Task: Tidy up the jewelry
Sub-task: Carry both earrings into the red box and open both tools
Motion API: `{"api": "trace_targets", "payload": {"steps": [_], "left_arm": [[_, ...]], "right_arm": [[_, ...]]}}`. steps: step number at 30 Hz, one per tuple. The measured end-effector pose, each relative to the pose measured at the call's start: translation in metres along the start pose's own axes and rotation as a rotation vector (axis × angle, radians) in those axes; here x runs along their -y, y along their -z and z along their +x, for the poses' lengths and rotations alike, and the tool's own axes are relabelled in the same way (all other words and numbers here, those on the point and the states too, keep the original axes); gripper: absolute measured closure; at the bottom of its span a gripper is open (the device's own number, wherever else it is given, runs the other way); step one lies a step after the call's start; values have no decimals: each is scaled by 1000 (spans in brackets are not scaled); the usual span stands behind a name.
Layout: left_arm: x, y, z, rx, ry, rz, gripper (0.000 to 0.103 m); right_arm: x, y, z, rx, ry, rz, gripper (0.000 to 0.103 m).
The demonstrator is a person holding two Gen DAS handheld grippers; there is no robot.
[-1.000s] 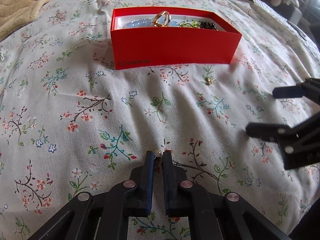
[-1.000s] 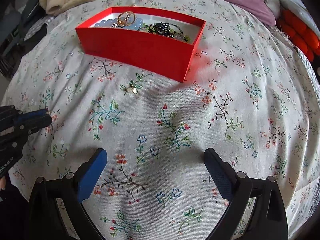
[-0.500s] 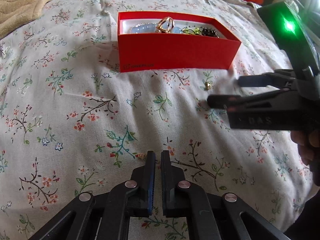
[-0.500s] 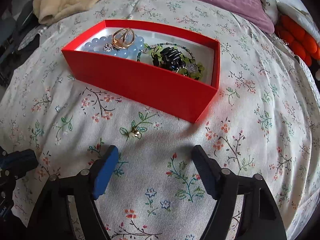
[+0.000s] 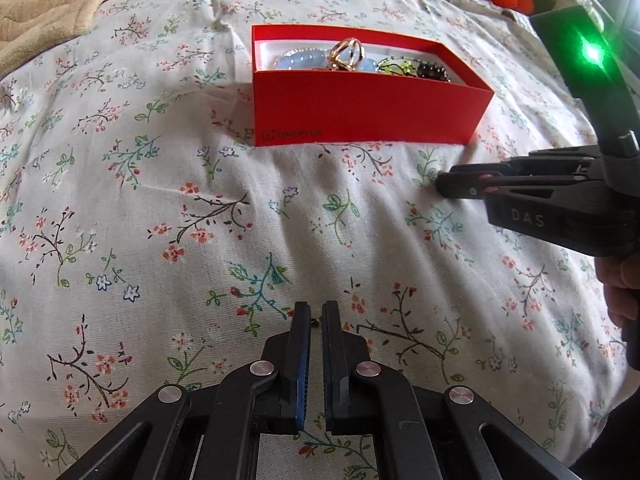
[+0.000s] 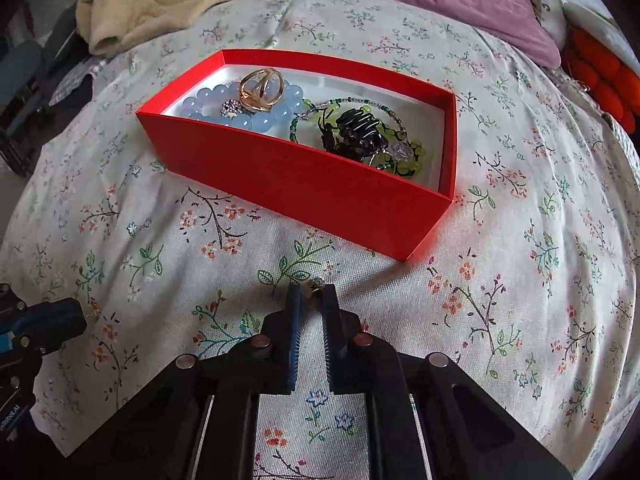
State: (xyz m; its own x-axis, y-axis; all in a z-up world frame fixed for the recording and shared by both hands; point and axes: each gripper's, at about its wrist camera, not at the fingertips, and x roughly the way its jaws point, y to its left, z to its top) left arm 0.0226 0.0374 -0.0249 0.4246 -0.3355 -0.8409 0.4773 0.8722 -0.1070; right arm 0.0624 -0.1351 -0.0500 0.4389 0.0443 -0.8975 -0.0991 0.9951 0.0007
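Now the right gripper [image 6: 311,300], wide a second ago, is closing on a small gold earring [image 6: 313,290] before the red box's [image 6: 304,184] near wall; left gripper [image 5: 316,314] stays shut on another tiny piece [image 5: 316,322]; boxing comes next.

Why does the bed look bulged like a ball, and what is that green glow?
Left wrist view: a fisheye lens bends the floral bedspread; the glow is a lamp on the right gripper, flaring on its housing. Right wrist view: same bulge, dark corners, and the red box tints the cloth beside it.
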Motion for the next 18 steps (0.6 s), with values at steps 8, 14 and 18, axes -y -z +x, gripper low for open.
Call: {"api": "trace_targets", "payload": {"steps": [8, 14, 18], "left_arm": [[-7, -2, -1, 4, -4, -24, 103], [-13, -6, -4, 11, -5, -42, 103], [-15, -12, -6, 18, -3, -56, 103]], "right_arm": [[-4, 12, -13, -20, -38, -21, 93], [2, 20, -32, -32, -50, -12, 93], [11, 25, -42, -39, -54, 7, 93]]}}
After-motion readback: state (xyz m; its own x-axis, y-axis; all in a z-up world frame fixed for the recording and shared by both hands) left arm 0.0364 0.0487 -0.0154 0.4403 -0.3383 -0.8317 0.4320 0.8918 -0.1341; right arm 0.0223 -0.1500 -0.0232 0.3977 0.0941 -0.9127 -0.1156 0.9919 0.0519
